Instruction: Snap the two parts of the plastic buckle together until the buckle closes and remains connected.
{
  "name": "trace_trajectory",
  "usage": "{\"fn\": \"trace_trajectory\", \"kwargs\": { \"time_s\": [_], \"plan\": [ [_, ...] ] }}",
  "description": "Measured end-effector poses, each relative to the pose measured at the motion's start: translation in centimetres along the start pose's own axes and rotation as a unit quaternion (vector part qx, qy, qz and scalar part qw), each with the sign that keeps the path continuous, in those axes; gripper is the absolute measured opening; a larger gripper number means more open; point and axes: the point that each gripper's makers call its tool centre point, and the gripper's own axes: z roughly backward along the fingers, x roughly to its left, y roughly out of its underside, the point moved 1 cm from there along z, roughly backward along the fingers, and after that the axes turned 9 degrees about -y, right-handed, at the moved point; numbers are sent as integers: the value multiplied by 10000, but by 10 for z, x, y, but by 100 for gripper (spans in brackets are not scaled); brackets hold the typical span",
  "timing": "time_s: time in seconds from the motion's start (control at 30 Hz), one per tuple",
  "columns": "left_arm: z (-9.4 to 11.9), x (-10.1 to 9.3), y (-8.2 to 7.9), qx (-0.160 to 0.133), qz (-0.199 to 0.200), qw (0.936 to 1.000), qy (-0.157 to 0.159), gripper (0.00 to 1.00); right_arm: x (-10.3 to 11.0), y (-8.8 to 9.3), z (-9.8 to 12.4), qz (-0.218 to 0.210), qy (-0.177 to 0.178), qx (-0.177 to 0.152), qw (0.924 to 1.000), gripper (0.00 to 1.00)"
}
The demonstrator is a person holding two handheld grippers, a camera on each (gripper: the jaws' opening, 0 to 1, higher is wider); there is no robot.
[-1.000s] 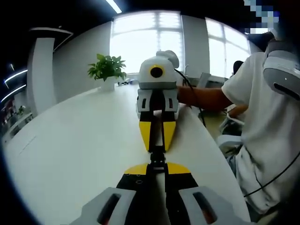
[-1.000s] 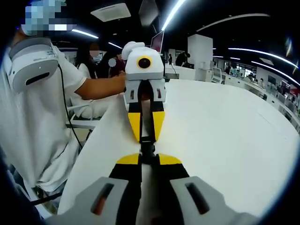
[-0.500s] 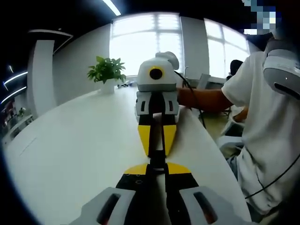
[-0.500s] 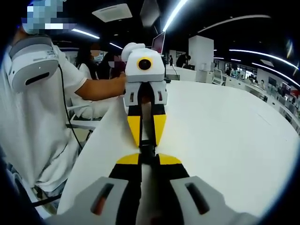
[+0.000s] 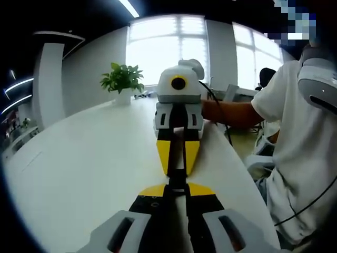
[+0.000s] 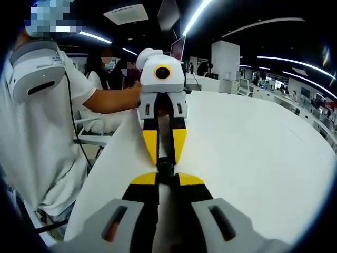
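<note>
Left gripper [image 5: 176,192] and right gripper [image 6: 166,182] face each other tip to tip above the white desk [image 5: 79,174], near its edge on the person's side. Each has its yellow-tipped jaws closed on one end of the black plastic buckle [image 5: 177,185], which is held between them, off the desk surface. The buckle's long axis runs straight from one gripper to the other, along that edge of the desk, each end pointing into a gripper. Whether its two parts are fully latched cannot be made out. In the left gripper view a potted plant [image 5: 122,80] stands at the far end of the desk.
</note>
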Motion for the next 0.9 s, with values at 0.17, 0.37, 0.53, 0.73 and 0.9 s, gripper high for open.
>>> {"fn": "trace_trajectory", "kwargs": {
  "time_s": [0.17, 0.37, 0.53, 0.73, 0.9],
  "plan": [
    [-1, 0, 0, -39, -28, 10000, -40, 11, 0, 1, 1, -8, -1, -19, 10000, 11],
    [-1, 2, 0, -98, -78, 9999, -114, 14, -1, 1, 1, -24, -6, -39, 10000, 11],
    [-2, 2, 0, -92, -68, 9999, -124, 15, -1, 1, 1, -25, -9, -38, 10000, 11],
    [-3, 5, -2, -123, -101, 9996, -237, 28, -1, 2, 1, -33, -14, -45, 10000, 12],
    [-4, 4, -1, -140, -8, 9996, -229, 38, -2, 2, 1, -35, -5, -53, 10000, 12]
  ]
}}
